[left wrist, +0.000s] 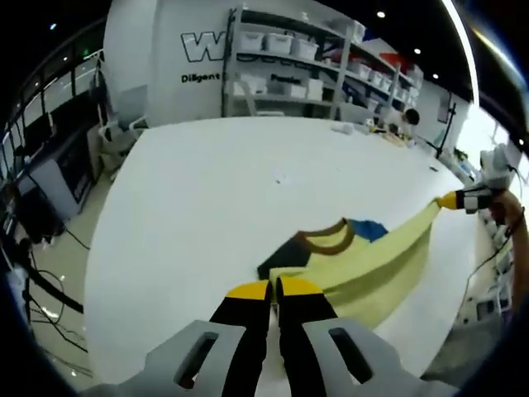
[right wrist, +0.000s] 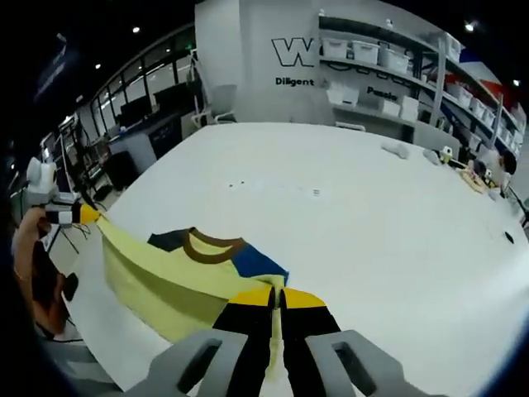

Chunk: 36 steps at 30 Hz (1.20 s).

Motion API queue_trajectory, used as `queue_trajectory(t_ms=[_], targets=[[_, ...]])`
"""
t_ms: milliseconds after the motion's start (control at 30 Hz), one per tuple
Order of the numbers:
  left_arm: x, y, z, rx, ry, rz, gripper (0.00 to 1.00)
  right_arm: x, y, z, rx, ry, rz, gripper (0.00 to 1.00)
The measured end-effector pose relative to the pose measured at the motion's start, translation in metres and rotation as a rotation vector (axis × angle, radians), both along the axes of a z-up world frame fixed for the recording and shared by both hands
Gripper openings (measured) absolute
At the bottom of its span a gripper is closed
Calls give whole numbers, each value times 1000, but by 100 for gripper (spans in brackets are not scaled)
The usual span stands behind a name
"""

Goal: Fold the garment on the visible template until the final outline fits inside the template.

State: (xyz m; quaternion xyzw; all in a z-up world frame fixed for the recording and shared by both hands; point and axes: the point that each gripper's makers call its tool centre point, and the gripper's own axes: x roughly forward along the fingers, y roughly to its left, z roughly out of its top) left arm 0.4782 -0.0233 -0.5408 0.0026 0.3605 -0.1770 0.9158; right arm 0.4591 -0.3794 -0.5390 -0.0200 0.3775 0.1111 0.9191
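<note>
The shirt (left wrist: 364, 265) is yellow, with a brown neck band and dark blue and bright blue parts near the neck. It lies on the big white table (left wrist: 207, 207), close to the near edge. It is pulled out long between the 2 grippers, so its yellow edge makes a straight tight line from one to the other.

In the left gripper view, the left gripper (left wrist: 274, 289) has its 2 black jaws with yellow tips pressed close together on one end of the shirt. The yellow cloth runs away to the right, up to the right gripper (left wrist: 453, 200), which pinches the far end. A hand (left wrist: 508, 207) holds that gripper.

In the right gripper view, the right gripper (right wrist: 279, 296) is also squeezed on the shirt (right wrist: 165, 277), with a thin bit of yellow cloth between its jaws. The cloth runs left to the left gripper (right wrist: 83, 213), which is clamped on the other end, with a hand (right wrist: 33, 236) behind it.

Behind the table (right wrist: 372, 231) there are shelves (right wrist: 397, 66) with white boxes, and a white wall (right wrist: 256, 58) with big letters on it.
</note>
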Motion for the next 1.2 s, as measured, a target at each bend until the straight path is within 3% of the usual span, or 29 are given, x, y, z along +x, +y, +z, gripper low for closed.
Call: queue_trajectory(t_ms=[200,267,567,833,1033,1200], targets=[[16,-4,-23,42,38,-12,3,18,4,-16,-33,7,40,0],[22,2,-30,54,44,8,3,19,4,-25,-30,38,43,0],[40,2,-57,23,50,57,3,41,-1,-53,-69,53,59,0],[48,3,-87,16,63,98,3,52,-2,-85,-96,46,91,0],[52,5,-109,15,76,133,3,55,-4,-106,-66,50,76,0],[51,6,-117,34,64,128,3,56,-5,-118,-58,44,84,0]])
